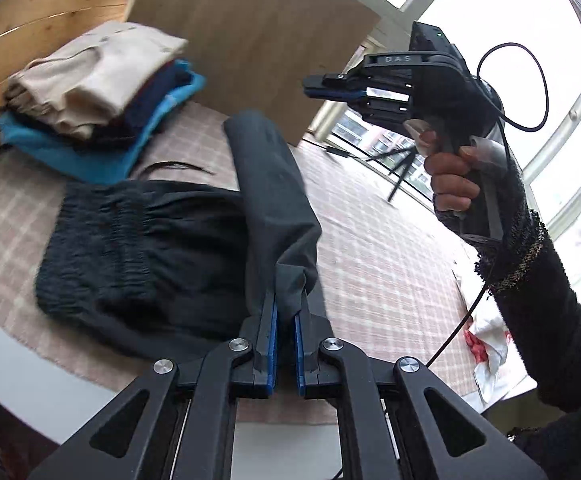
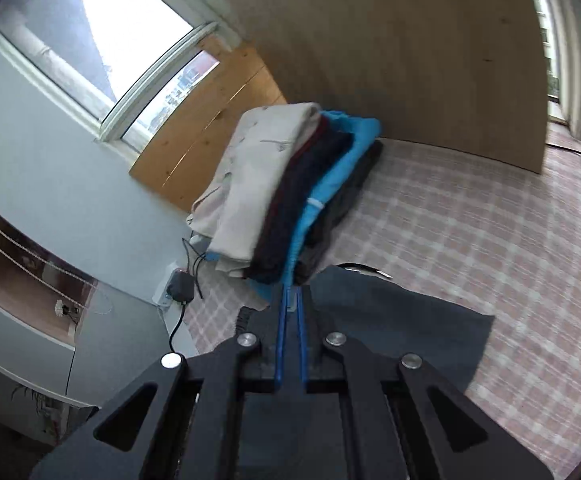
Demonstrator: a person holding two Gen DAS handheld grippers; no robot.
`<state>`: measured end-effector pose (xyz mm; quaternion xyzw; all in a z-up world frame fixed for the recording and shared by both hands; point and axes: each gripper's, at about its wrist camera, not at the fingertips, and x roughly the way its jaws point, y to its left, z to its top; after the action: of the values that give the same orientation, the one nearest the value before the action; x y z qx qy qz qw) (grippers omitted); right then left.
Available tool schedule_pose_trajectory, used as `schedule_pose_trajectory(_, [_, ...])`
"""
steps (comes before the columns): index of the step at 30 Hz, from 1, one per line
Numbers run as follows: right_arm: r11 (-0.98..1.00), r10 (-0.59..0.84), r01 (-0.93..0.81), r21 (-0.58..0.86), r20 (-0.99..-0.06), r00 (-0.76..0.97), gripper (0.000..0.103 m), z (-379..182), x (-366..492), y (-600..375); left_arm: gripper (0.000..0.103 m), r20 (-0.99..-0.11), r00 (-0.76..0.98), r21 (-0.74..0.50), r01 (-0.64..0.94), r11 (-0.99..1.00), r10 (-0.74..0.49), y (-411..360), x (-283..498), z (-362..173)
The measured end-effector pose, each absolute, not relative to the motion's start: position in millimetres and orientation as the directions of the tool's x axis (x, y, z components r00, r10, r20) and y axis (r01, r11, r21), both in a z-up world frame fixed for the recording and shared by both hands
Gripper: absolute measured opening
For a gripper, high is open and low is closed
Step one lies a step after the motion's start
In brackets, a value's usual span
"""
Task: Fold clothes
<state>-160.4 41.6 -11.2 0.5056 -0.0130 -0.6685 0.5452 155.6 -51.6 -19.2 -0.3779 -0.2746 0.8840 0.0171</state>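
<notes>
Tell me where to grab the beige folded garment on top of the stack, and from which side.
Grip the beige folded garment at its thick folded edge facing the checked cloth, coming in low from the near side. There its layers overhang the dark blue garment below, so a tool could probably pinch them all without disturbing the stack.

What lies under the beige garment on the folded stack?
Under the beige garment lie a dark navy piece, a bright blue one and a dark grey layer; only their edges show, the rest is covered.
</notes>
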Motion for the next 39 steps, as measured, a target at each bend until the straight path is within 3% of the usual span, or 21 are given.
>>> schedule_pose_trajectory(5, [-0.361, -0.652, 0.775, 0.518, -0.734, 0.187, 0.005, -47, -107, -61, 0.005, -0.702, -0.693, -0.501, 0.316, -0.806, 0.164, -106, 197, -62])
schedule_pose_trajectory(7, [-0.376, -0.607, 0.782, 0.498, -0.769, 0.199, 0.006, -60, -99, -73, 0.002, -0.712, -0.669, -0.531, 0.315, -0.786, 0.213, -121, 204, -80])
schedule_pose_trajectory(11, [-0.433, -0.535, 0.806, 0.404, -0.834, 0.131, 0.010, -72, -96, -54, 0.006, -0.720, -0.637, -0.577, 0.326, -0.749, 0.278, -142, 203, -95])
schedule_pose_trajectory(13, [-0.482, -0.506, 0.781, 0.397, -0.854, 0.123, 0.023, -77, -104, -34, 0.023, -0.713, -0.646, -0.570, 0.310, -0.761, 0.272, -150, 204, -87])
schedule_pose_trajectory(15, [-0.525, -0.488, 0.753, 0.396, -0.865, 0.115, 0.027, -81, -114, -22, 0.041, -0.708, -0.651, -0.569, 0.295, -0.767, 0.275, -157, 193, -84])
schedule_pose_trajectory(18, [-0.569, -0.464, 0.730, 0.380, -0.880, 0.096, 0.034, -80, -119, -33, 0.046, -0.714, -0.622, -0.583, 0.274, -0.765, 0.321, -152, 168, -88])
schedule_pose_trajectory(20, [-0.568, -0.437, 0.748, 0.343, -0.896, 0.079, 0.046, -78, -111, -56, 0.057, -0.730, -0.591, -0.565, 0.243, -0.788, 0.342, -140, 154, -96])
schedule_pose_trajectory(21, [-0.567, -0.423, 0.757, 0.325, -0.904, 0.071, 0.046, -77, -108, -68, 0.060, -0.751, -0.568, -0.540, 0.234, -0.808, 0.337, -133, 149, -101])
schedule_pose_trajectory(23, [-0.568, -0.374, 0.779, 0.266, -0.926, 0.043, 0.051, -79, -98, -92, 0.057, -0.781, -0.530, -0.507, 0.227, -0.831, 0.332, -122, 140, -111])
schedule_pose_trajectory(24, [-0.569, -0.338, 0.791, 0.223, -0.941, 0.023, 0.052, -84, -91, -105, 0.047, -0.773, -0.530, -0.527, 0.229, -0.818, 0.350, -122, 139, -116])
schedule_pose_trajectory(25, [-0.582, -0.297, 0.788, 0.200, -0.955, 0.023, 0.052, -92, -89, -114, 0.028, -0.765, -0.530, -0.547, 0.231, -0.805, 0.367, -121, 138, -121])
schedule_pose_trajectory(27, [-0.606, -0.213, 0.780, 0.153, -0.977, 0.026, 0.052, -110, -84, -132, 0.014, -0.748, -0.546, -0.562, 0.222, -0.797, 0.376, -118, 140, -121])
schedule_pose_trajectory(33, [-0.669, -0.054, 0.742, 0.050, -0.998, 0.019, 0.052, -152, -91, -149, 0.006, -0.696, -0.603, -0.554, 0.103, -0.826, 0.391, -102, 149, -102])
schedule_pose_trajectory(34, [-0.683, -0.064, 0.728, 0.066, -0.997, 0.030, 0.047, -155, -94, -146, 0.006, -0.690, -0.608, -0.544, 0.078, -0.836, 0.392, -98, 150, -98])
schedule_pose_trajectory(35, [-0.689, -0.071, 0.720, 0.076, -0.997, 0.037, 0.027, -157, -96, -142, 0.006, -0.688, -0.608, -0.540, 0.064, -0.839, 0.397, -97, 150, -96])
schedule_pose_trajectory(36, [-0.695, -0.078, 0.713, 0.086, -0.996, 0.044, 0.016, -158, -99, -139, 0.006, -0.686, -0.607, -0.537, 0.051, -0.842, 0.401, -95, 149, -94])
schedule_pose_trajectory(37, [-0.701, -0.098, 0.704, 0.112, -0.993, 0.060, 0.008, -157, -101, -134, 0.006, -0.684, -0.607, -0.534, 0.037, -0.845, 0.405, -94, 149, -93])
schedule_pose_trajectory(39, [-0.707, -0.156, 0.689, 0.158, -0.986, 0.065, 0.005, -146, -102, -127, 0.005, -0.677, -0.610, -0.532, 0.021, -0.847, 0.411, -95, 150, -90])
